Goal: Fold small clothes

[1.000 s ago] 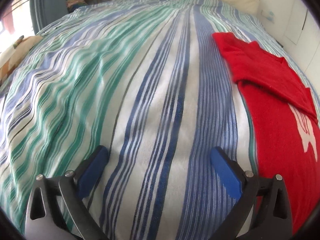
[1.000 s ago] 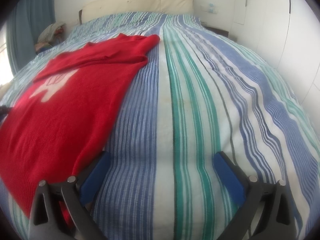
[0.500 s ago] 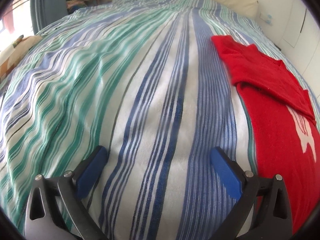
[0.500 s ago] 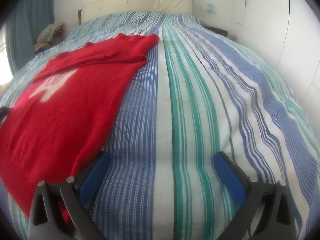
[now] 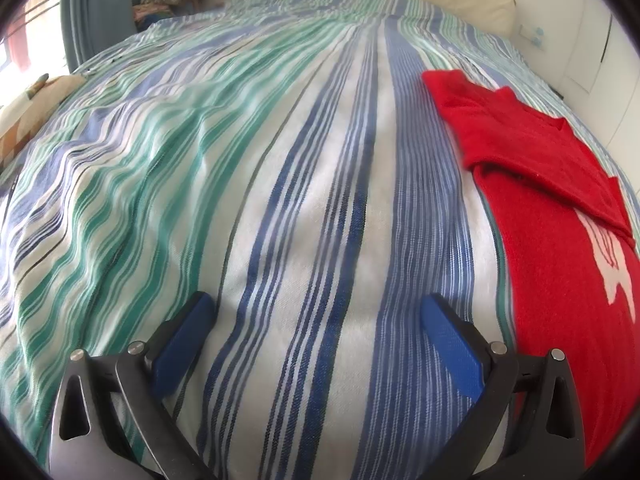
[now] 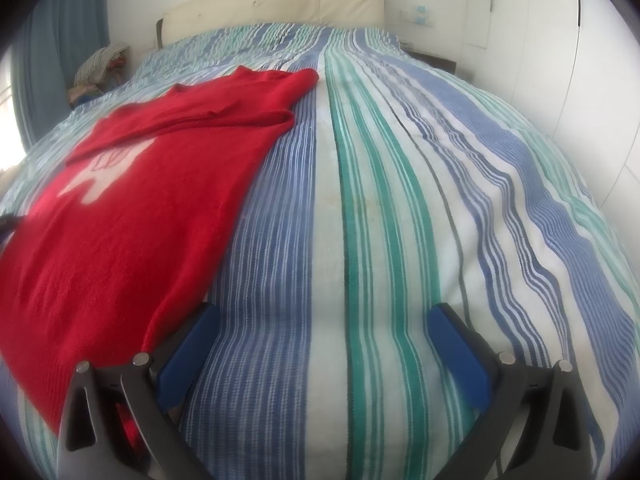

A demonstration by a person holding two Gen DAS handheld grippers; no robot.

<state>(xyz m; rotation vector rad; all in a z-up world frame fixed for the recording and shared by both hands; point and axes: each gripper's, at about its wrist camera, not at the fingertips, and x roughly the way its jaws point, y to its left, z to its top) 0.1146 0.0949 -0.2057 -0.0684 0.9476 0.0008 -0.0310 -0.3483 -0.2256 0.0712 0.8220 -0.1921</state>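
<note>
A red knit sweater (image 5: 560,248) with a white motif lies flat on the striped bedspread (image 5: 280,180), its sleeves folded across the chest. It fills the right side of the left wrist view. My left gripper (image 5: 318,312) is open over bare bedspread just left of the sweater's edge, holding nothing. In the right wrist view the same sweater (image 6: 132,220) covers the left side. My right gripper (image 6: 324,324) is open and empty, its left finger (image 6: 188,356) right beside the sweater's lower right hem.
The bedspread (image 6: 400,200) runs back to a cream headboard (image 6: 276,8). A pile of clothes (image 6: 100,68) sits by the blue curtain at far left. White cupboard doors (image 6: 580,80) stand along the right. A patterned cushion (image 5: 24,116) lies at the bed's left edge.
Both grippers stay open and empty. The left wrist view has tilted down slightly, so the bed's far end sits lower in frame. The sweater has not moved.
</note>
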